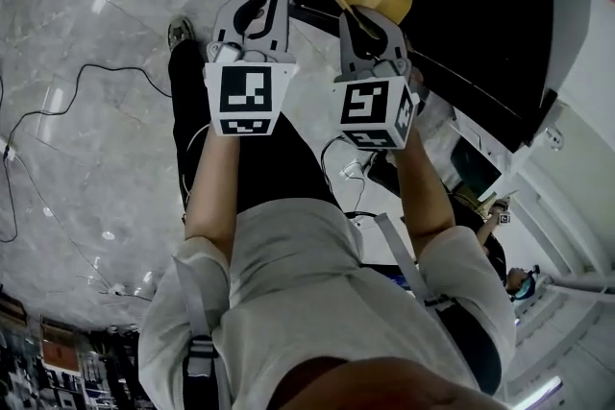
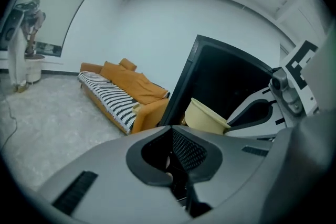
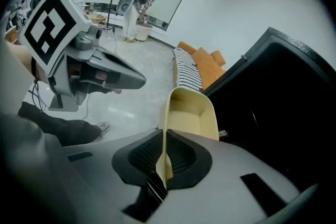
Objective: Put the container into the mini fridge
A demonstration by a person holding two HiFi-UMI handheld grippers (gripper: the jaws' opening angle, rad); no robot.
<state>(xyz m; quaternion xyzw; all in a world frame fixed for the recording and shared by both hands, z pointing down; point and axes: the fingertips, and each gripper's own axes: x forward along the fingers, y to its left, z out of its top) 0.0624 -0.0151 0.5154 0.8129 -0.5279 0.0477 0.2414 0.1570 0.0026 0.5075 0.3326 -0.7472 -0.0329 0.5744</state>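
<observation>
My right claw (image 3: pixel 164 136) pinches the yellow container (image 3: pixel 193 112) by its rim near the dark mini fridge (image 3: pixel 278 97), my left claw (image 2: pixel 171 132) closed on nothing

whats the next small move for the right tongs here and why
Probably ease the right tongs, shut on the rim of the pale yellow plastic container, forward toward the black mini fridge. The container hangs just before its dark front. Whether the door is open, I cannot tell.

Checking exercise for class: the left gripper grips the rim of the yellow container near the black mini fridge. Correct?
No: the right gripper grips the rim of the yellow container near the black mini fridge; the right gripper view shows it.
</observation>
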